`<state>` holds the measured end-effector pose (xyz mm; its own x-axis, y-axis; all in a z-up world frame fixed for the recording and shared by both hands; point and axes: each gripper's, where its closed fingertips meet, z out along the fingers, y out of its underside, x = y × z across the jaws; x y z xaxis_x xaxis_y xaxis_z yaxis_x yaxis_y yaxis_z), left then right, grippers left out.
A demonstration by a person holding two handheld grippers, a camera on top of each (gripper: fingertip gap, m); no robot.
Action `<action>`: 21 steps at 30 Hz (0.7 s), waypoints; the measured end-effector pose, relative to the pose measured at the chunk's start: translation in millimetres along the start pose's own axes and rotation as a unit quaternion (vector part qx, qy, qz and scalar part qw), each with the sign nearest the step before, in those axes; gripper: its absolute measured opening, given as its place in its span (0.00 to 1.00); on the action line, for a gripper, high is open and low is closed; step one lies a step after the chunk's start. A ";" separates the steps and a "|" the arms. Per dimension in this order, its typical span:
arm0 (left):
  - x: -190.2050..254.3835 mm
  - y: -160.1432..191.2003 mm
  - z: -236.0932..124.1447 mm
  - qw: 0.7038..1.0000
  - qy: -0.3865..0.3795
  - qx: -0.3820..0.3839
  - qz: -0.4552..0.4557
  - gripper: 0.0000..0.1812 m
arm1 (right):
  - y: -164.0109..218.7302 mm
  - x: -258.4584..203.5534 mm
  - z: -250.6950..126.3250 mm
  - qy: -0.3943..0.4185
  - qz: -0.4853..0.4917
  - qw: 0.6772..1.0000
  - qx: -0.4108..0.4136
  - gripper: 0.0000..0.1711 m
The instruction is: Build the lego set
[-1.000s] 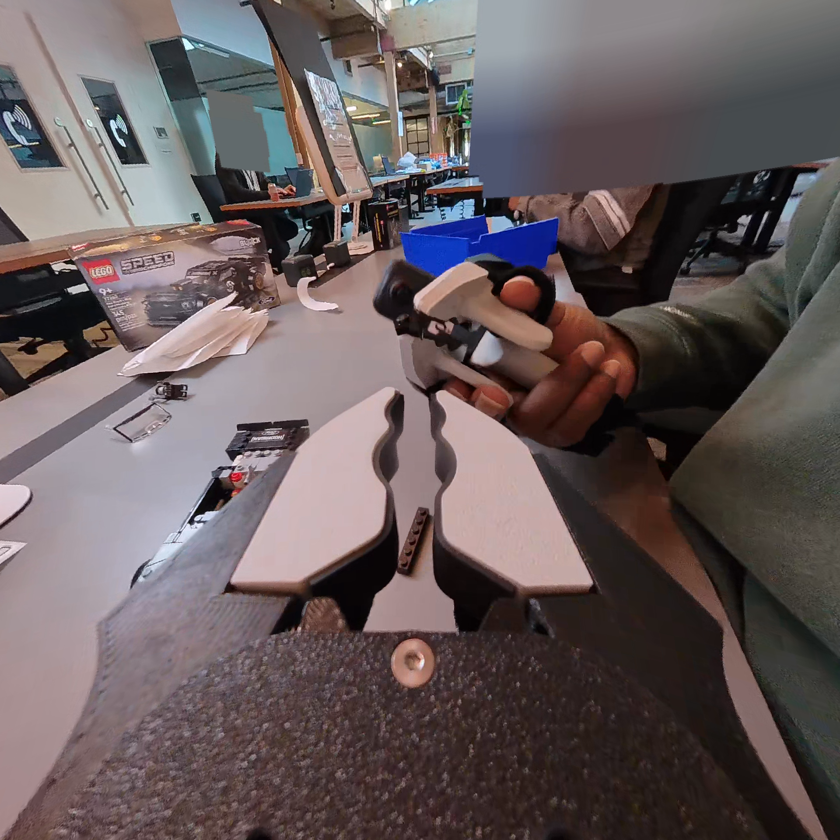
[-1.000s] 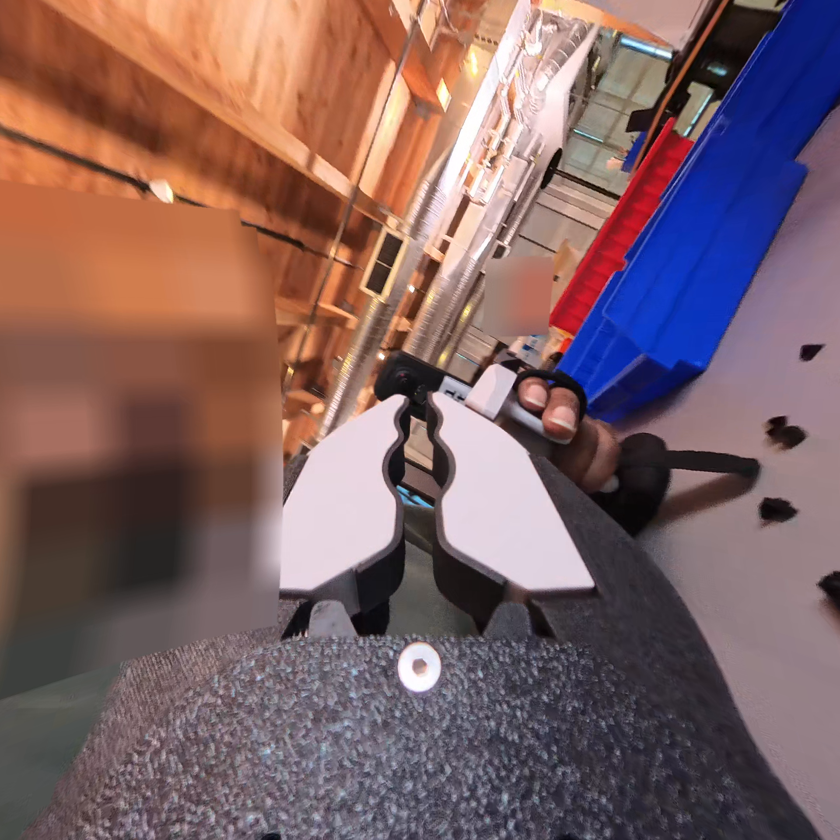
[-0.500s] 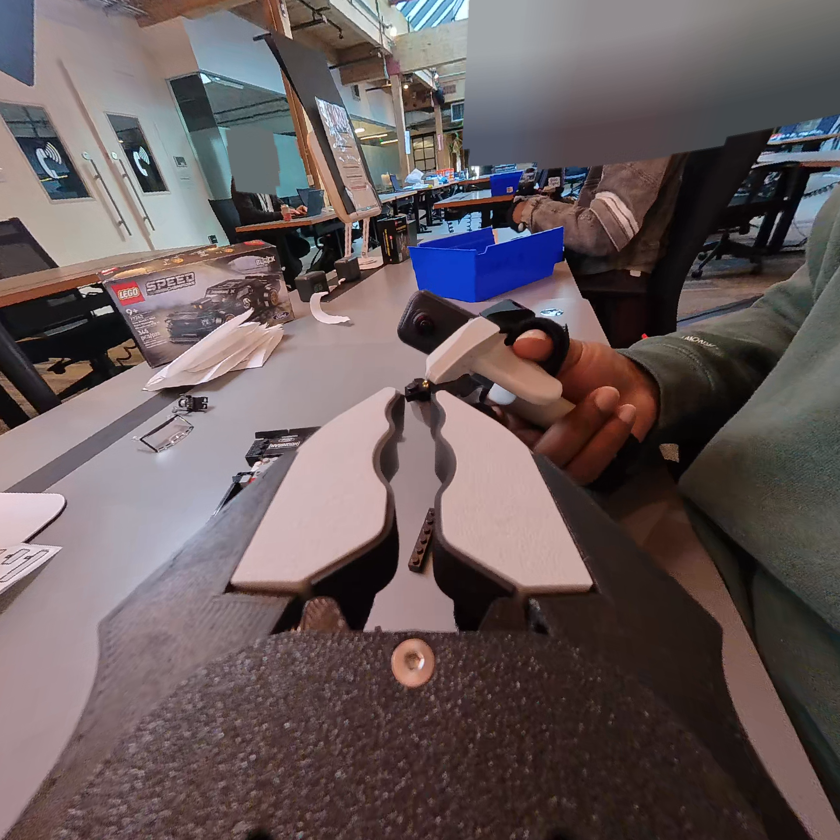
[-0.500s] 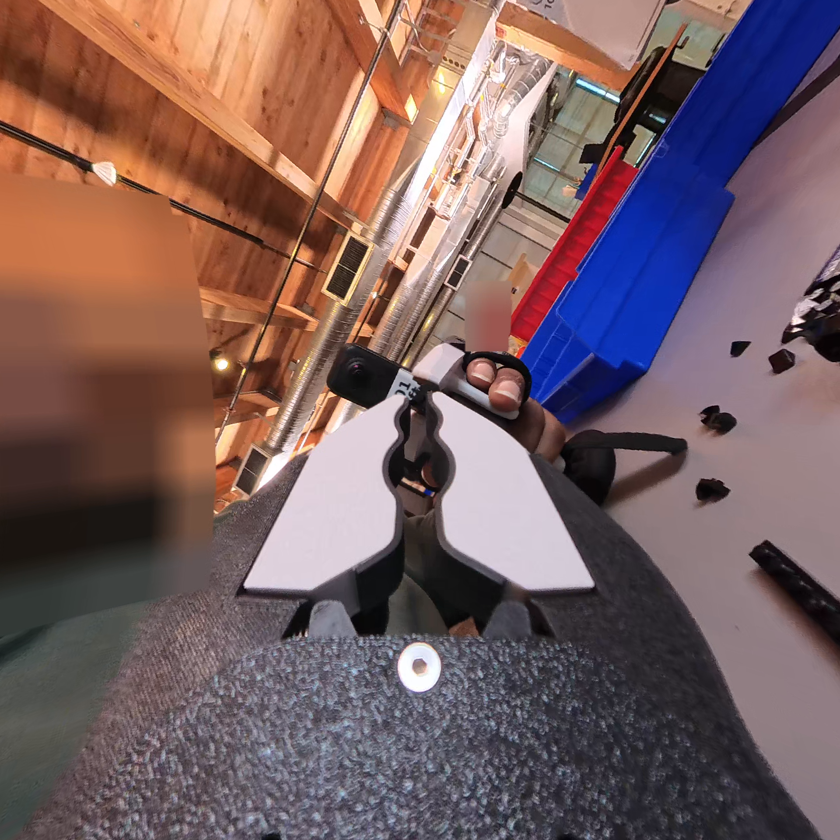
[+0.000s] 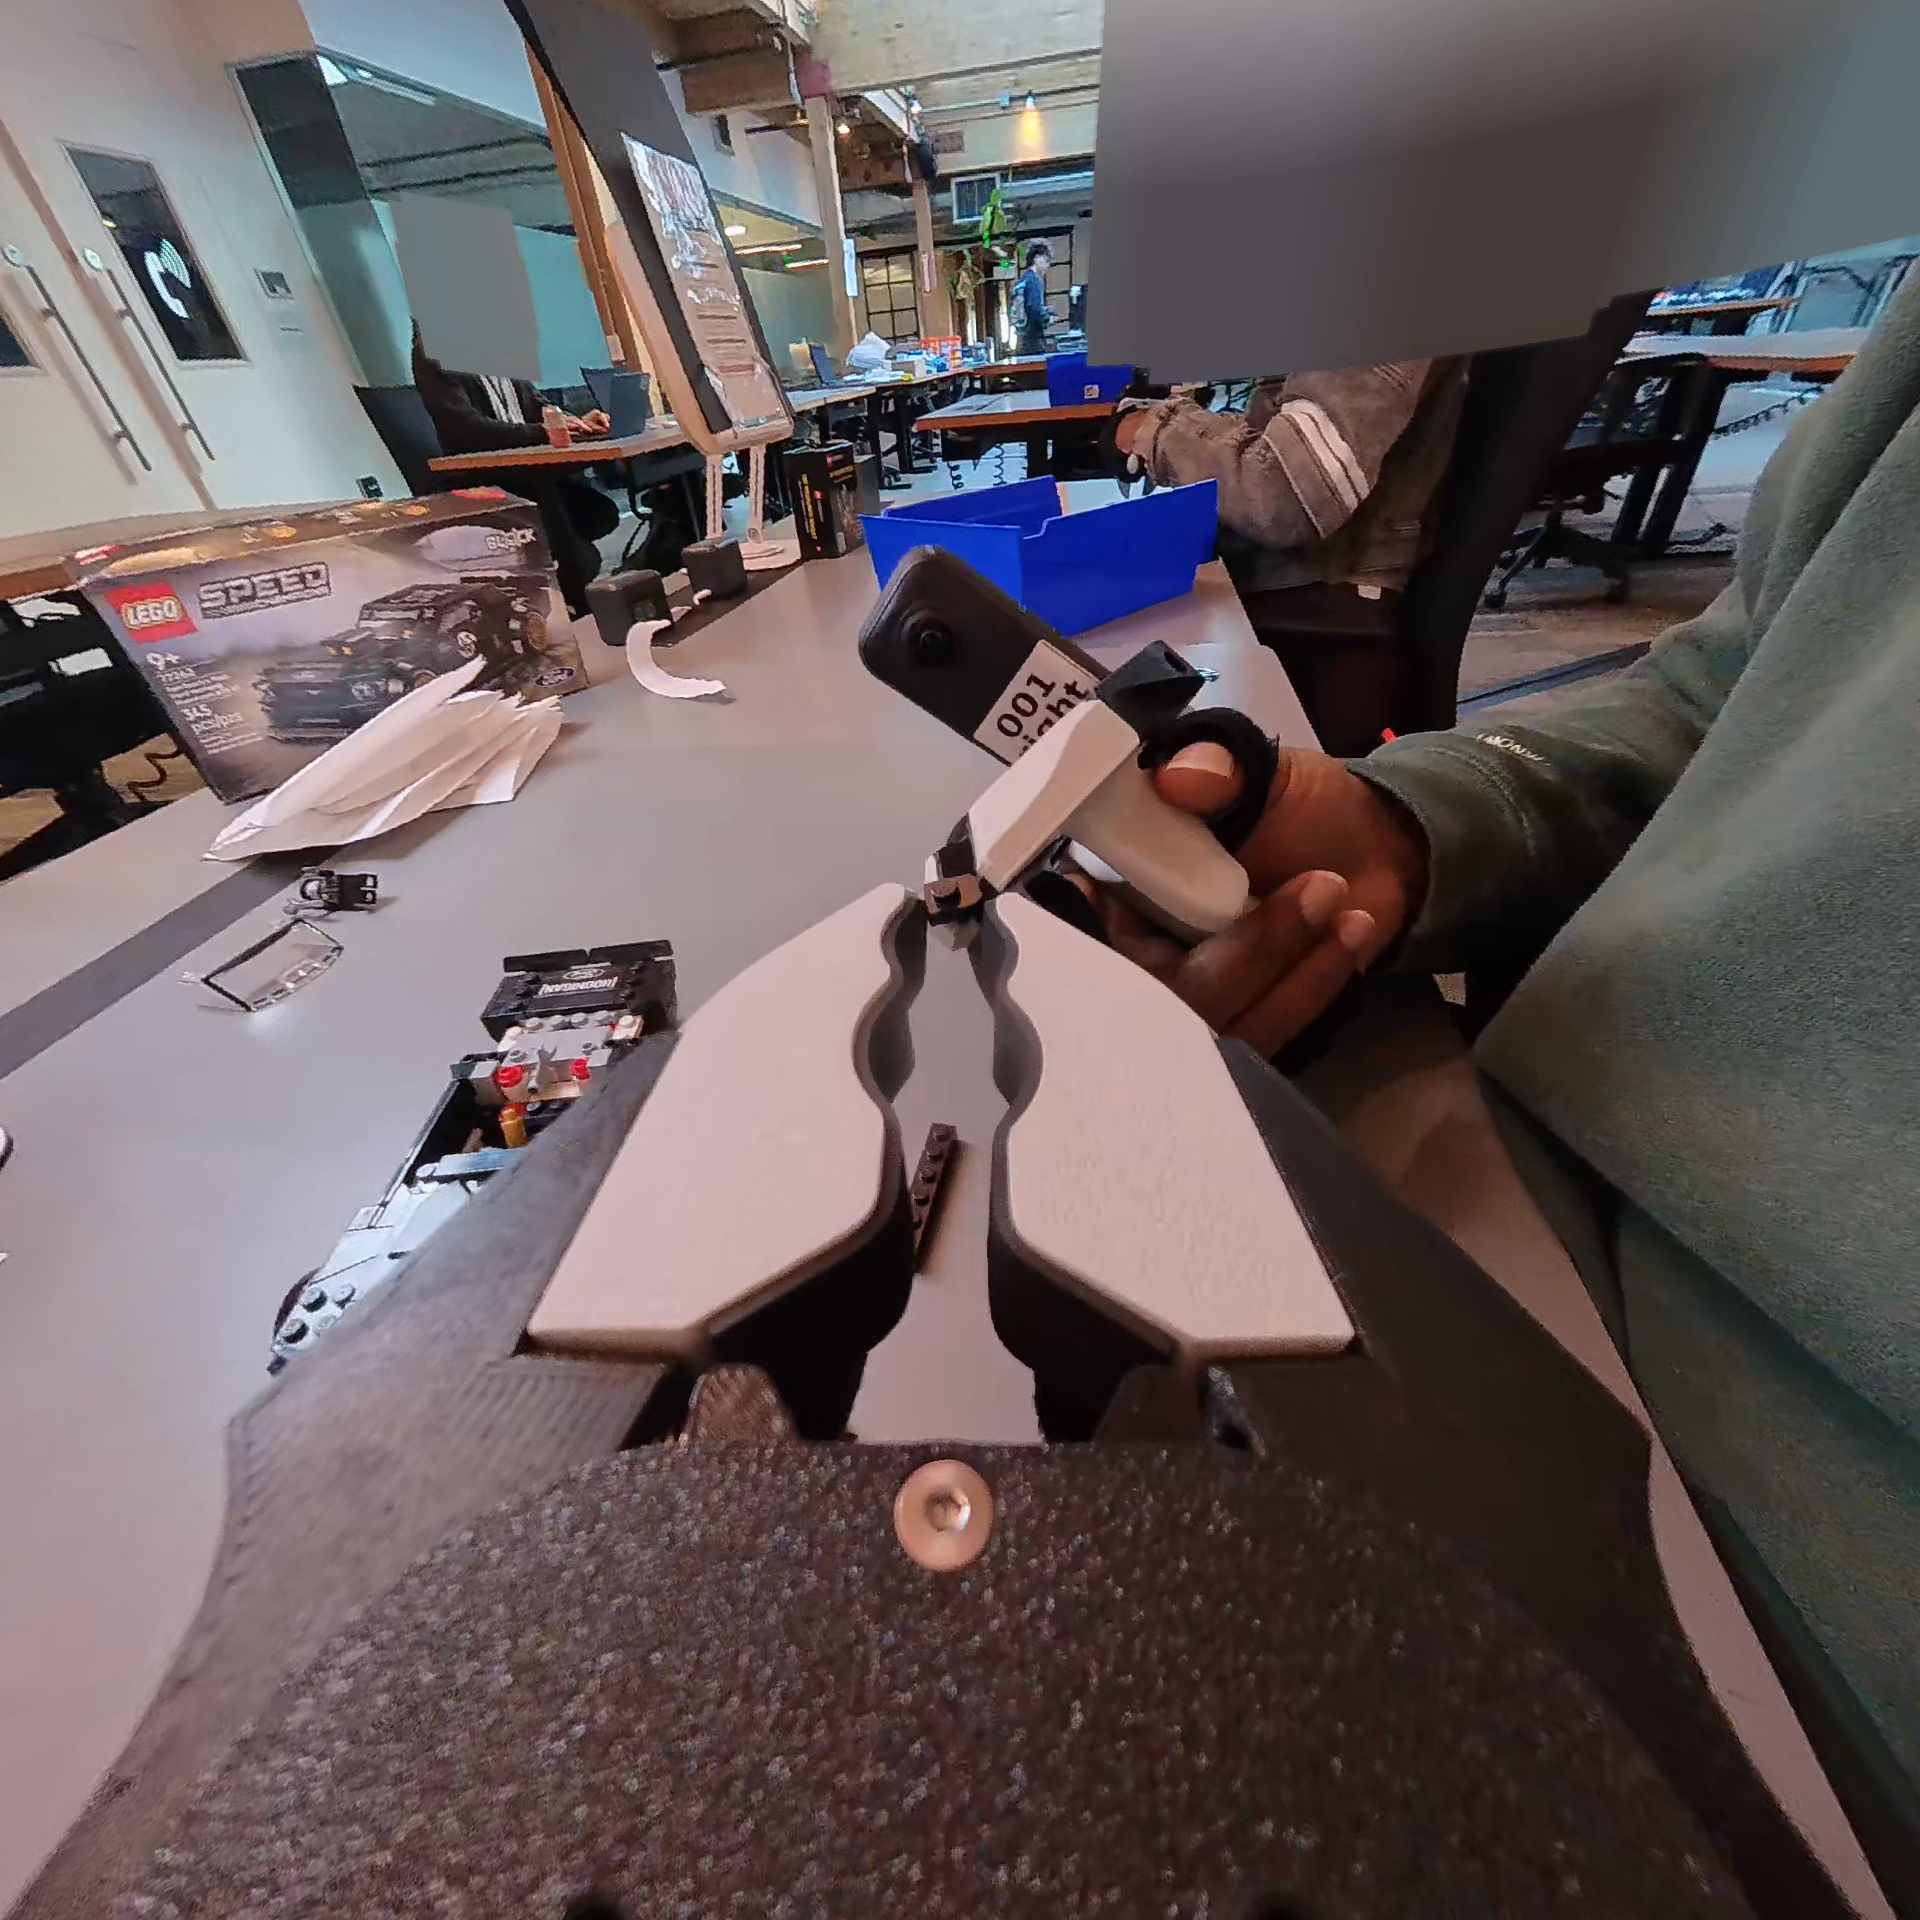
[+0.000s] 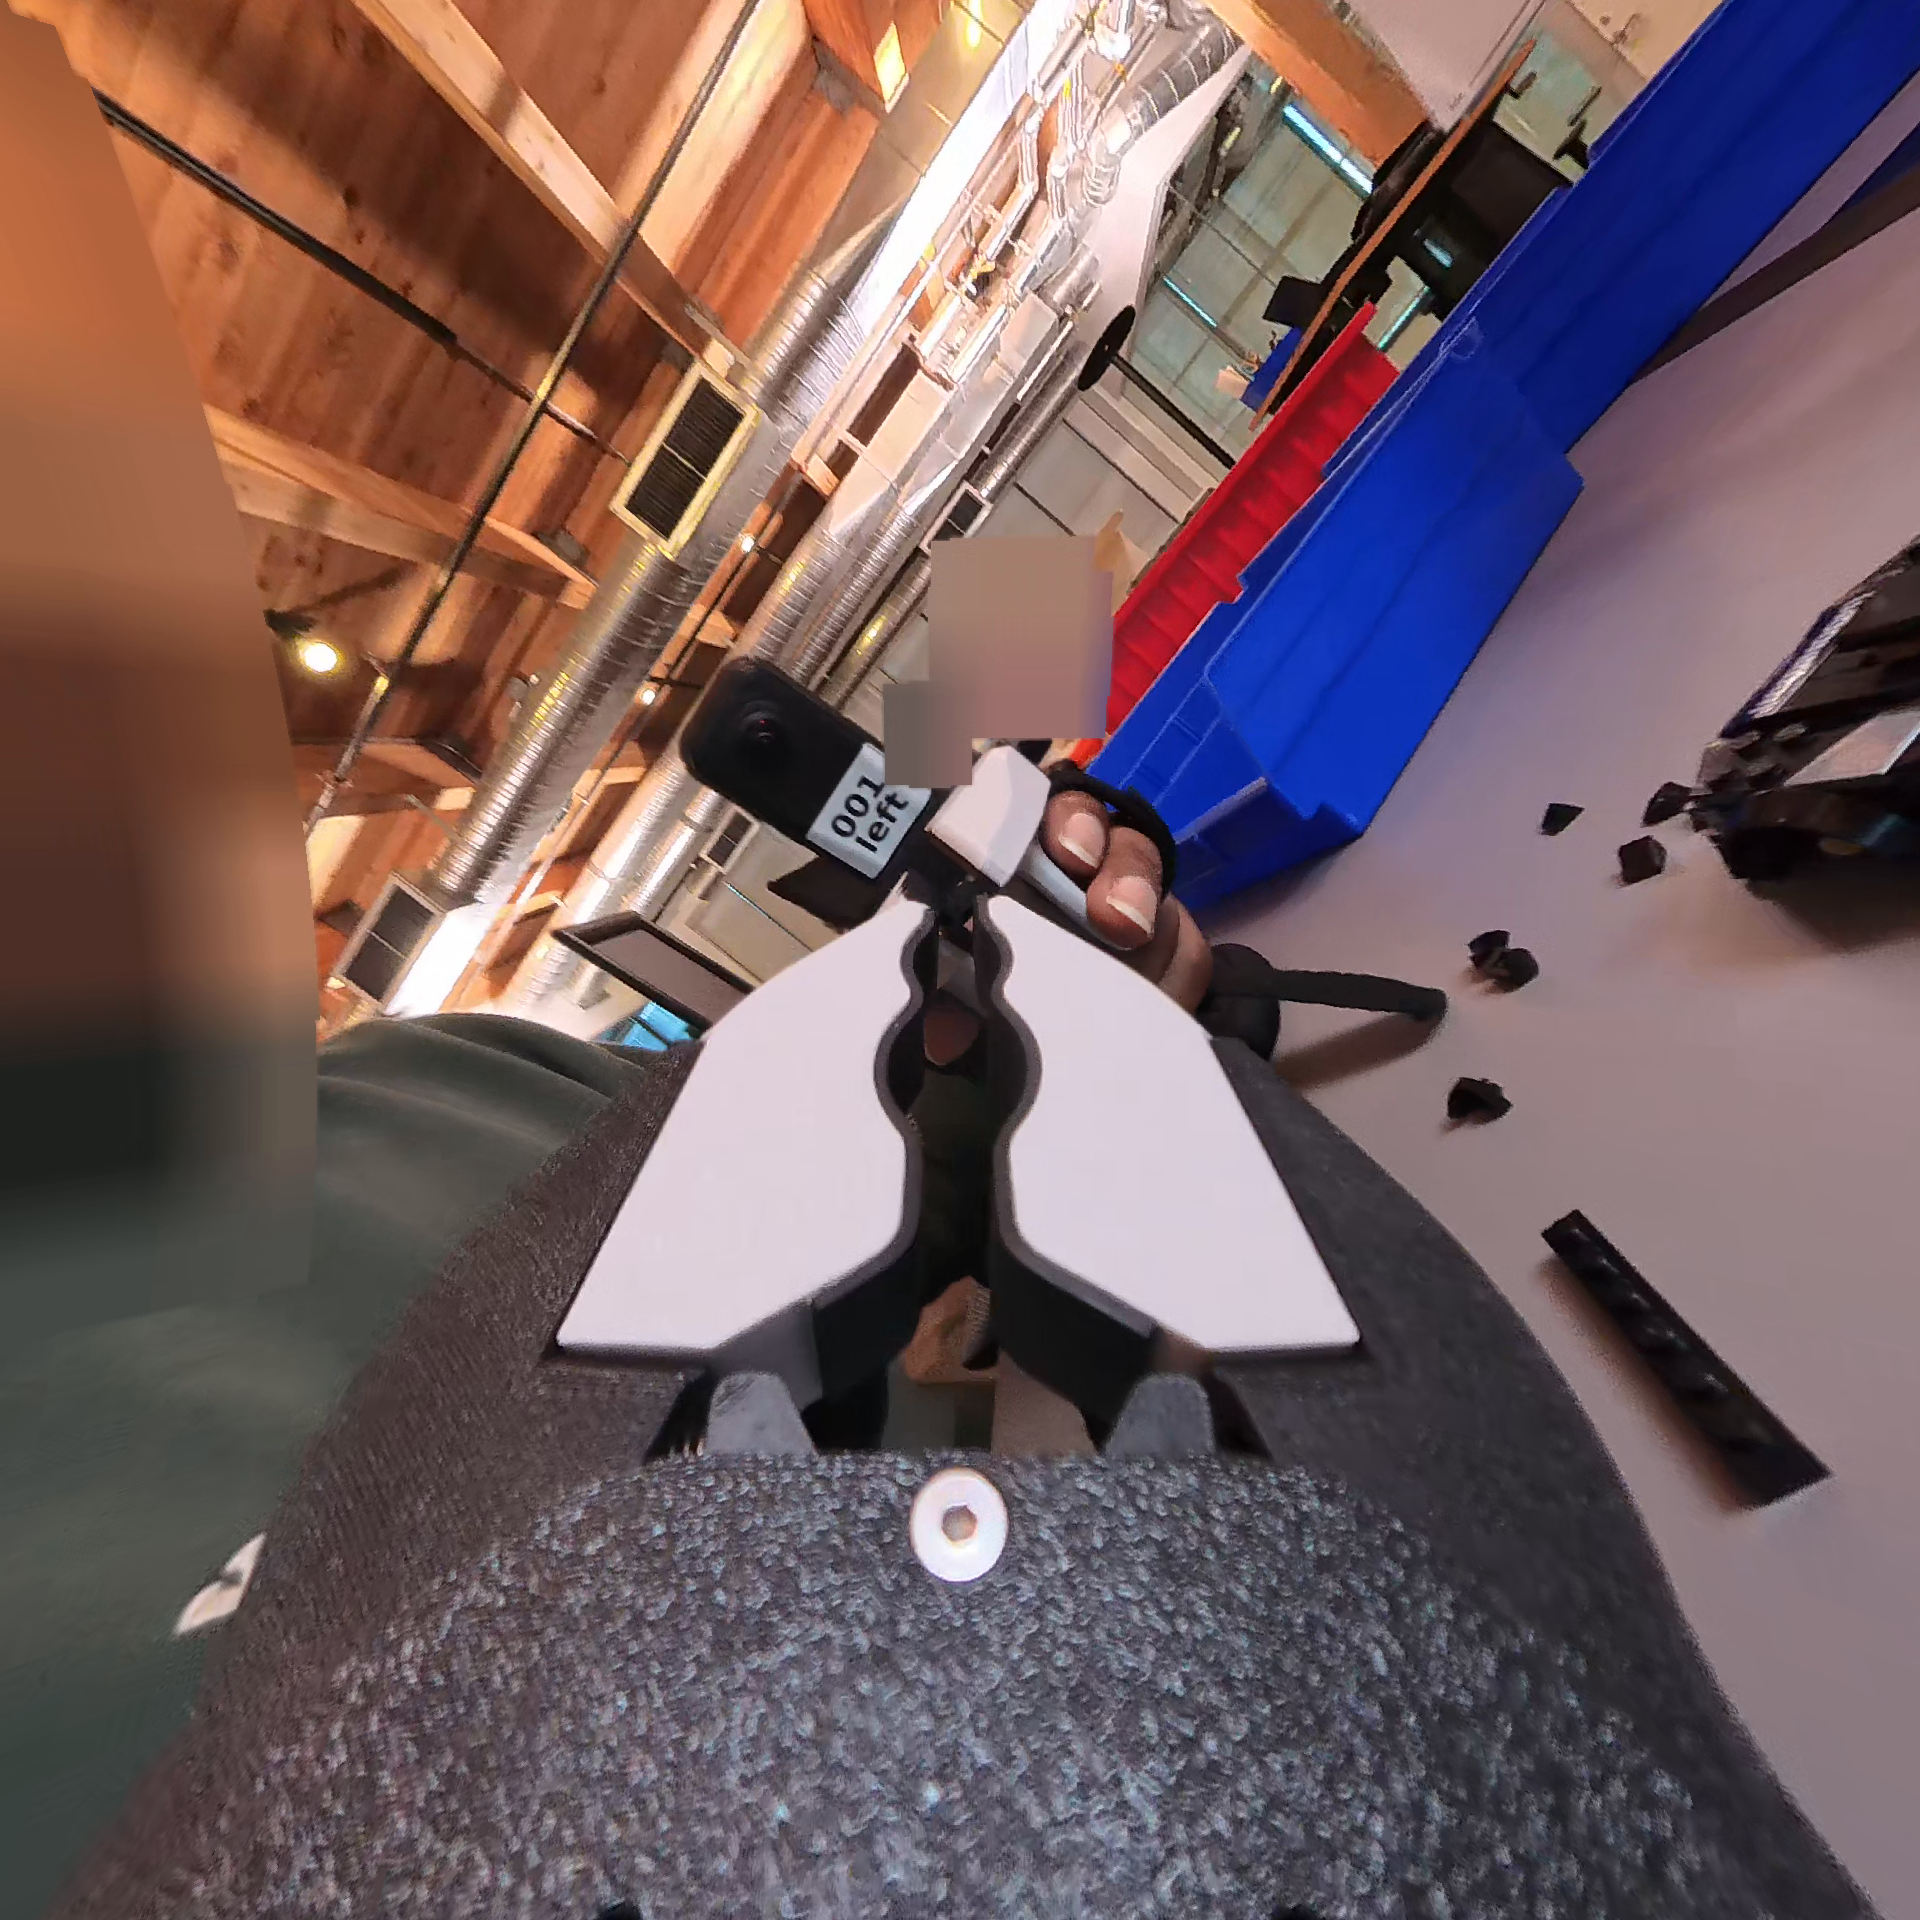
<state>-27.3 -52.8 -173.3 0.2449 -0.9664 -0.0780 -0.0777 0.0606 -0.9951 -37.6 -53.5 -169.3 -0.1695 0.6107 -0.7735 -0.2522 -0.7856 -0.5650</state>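
Note:
My left gripper (image 5: 951, 920) and right gripper (image 6: 954, 920) point at each other above the grey table (image 5: 727, 790), tip to tip. In the left wrist view the right gripper (image 5: 971, 873) is shut on a small black studded piece (image 5: 943, 896). The piece sits right at the narrow gap between my left fingertips. The left jaws stand slightly apart. In the right wrist view the left gripper (image 6: 961, 883) shows edge-on just past my tips. A black plate strip (image 5: 932, 1179) lies on the table under the left gripper. The partly built black car (image 5: 540, 1039) sits to its left.
The set's box (image 5: 343, 634), white paper bags (image 5: 416, 769), a clear windshield piece (image 5: 265, 961) and a blue bin (image 5: 1049, 551) stand farther back. In the right wrist view, loose black pieces (image 6: 1501, 956), a long black plate (image 6: 1683, 1361) and the car (image 6: 1829, 748) lie on the table. My left and right fingertips are right by each other.
The right gripper has come down and closer, bringing the small black piece to my left fingertips. The left jaws' gap has not changed.

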 end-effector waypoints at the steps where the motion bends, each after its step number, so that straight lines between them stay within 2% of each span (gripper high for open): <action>1: 0.2 0.6 -0.3 1.000 0.002 -0.002 0.002 0.06 | 0.8 0.4 0.1 0.005 -0.010 1.000 -0.005 0.04; 7: 4.0 3.7 -1.6 1.000 0.016 -0.009 0.019 0.06 | 5.9 1.1 -1.0 0.029 -0.058 0.997 -0.033 0.04; 21: 4.5 13.3 0.1 0.999 0.024 -0.026 0.015 0.06 | 11.1 8.8 -4.6 0.023 -0.033 0.999 -0.034 0.04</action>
<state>-27.1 -56.4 -186.9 0.1957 -0.9751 -0.1041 -0.1354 0.0783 -0.9877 -37.5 -57.4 -183.7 -0.1105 0.6572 -0.7456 -0.1950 -0.7500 -0.6321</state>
